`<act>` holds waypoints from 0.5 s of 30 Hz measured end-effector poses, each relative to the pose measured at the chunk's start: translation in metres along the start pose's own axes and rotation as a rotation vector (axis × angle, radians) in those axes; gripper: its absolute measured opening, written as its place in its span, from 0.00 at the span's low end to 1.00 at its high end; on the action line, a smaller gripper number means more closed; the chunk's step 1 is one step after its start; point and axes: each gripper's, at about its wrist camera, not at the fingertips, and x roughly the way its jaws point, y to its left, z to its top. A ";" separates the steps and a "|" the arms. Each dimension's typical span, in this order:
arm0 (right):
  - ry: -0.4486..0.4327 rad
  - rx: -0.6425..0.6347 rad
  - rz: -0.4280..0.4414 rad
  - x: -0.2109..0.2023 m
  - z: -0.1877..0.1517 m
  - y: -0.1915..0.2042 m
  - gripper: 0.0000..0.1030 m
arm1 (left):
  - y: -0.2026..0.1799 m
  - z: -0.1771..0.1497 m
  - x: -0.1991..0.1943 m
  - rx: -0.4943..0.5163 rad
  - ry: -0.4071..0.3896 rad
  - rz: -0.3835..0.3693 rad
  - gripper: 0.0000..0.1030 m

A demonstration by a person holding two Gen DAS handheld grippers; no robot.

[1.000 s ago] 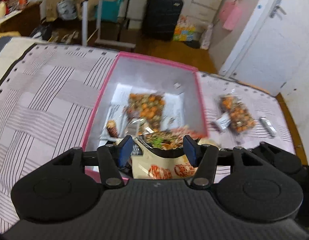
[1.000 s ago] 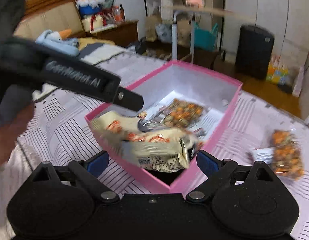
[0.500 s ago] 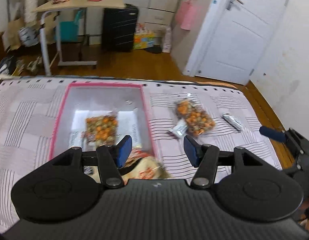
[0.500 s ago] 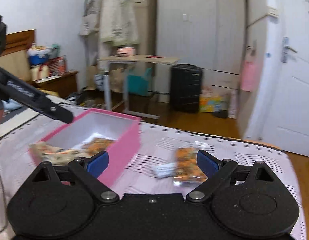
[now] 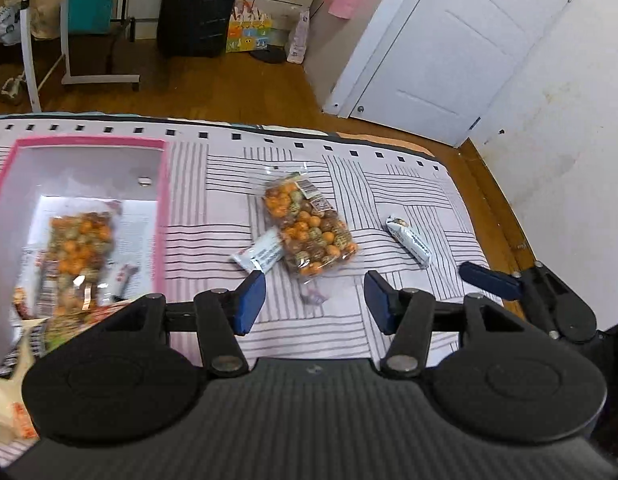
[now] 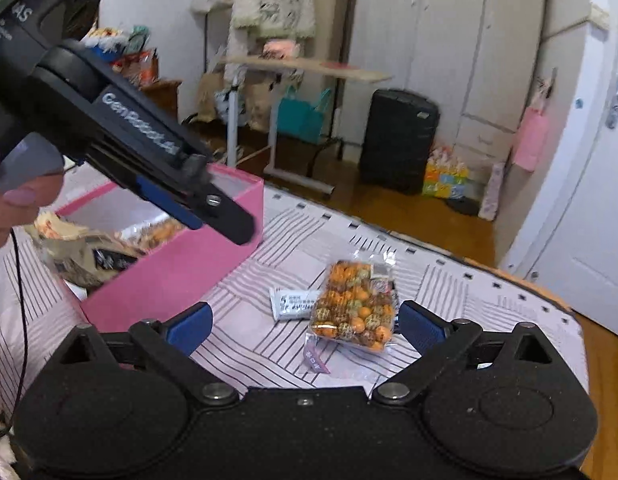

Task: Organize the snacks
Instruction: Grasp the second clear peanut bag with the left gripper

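A clear bag of orange and brown coated nuts [image 5: 309, 232] [image 6: 357, 308] lies on the striped bedspread. A white bar wrapper [image 5: 261, 256] [image 6: 291, 304] sits against its left side, and a second white bar [image 5: 409, 240] lies further right. My left gripper [image 5: 315, 304] hovers just short of the bag, jaws closing slightly with nothing between them. My right gripper [image 6: 305, 326] is opening wide, empty, the nut bag ahead of it. The pink box [image 5: 161, 216] [image 6: 181, 272] at left holds another nut bag [image 5: 79, 244]; a cream snack bag [image 6: 85, 256] lies at its near end.
A small pinkish wrapper [image 5: 315, 296] lies in front of the nut bag. The bed's far edge [image 5: 349, 136] drops to a wooden floor with a black suitcase [image 5: 197, 8], a rolling table [image 6: 301, 68] and a white door [image 5: 449, 48]. A hand [image 6: 13, 208] holds the left gripper.
The cream snack bag left my left gripper and dropped at the box's near end. Both grippers swung right, away from the pink box, toward the loose snacks on the bedspread.
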 end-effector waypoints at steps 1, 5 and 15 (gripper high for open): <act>0.013 -0.007 0.011 0.008 -0.001 -0.003 0.98 | -0.003 0.000 0.010 -0.003 0.002 0.006 0.51; 0.050 -0.018 0.020 0.040 -0.010 -0.013 0.98 | -0.011 -0.002 0.047 -0.008 0.007 0.026 0.51; 0.099 0.069 0.042 0.112 -0.040 -0.043 0.98 | -0.009 -0.005 0.125 -0.097 -0.008 0.078 0.52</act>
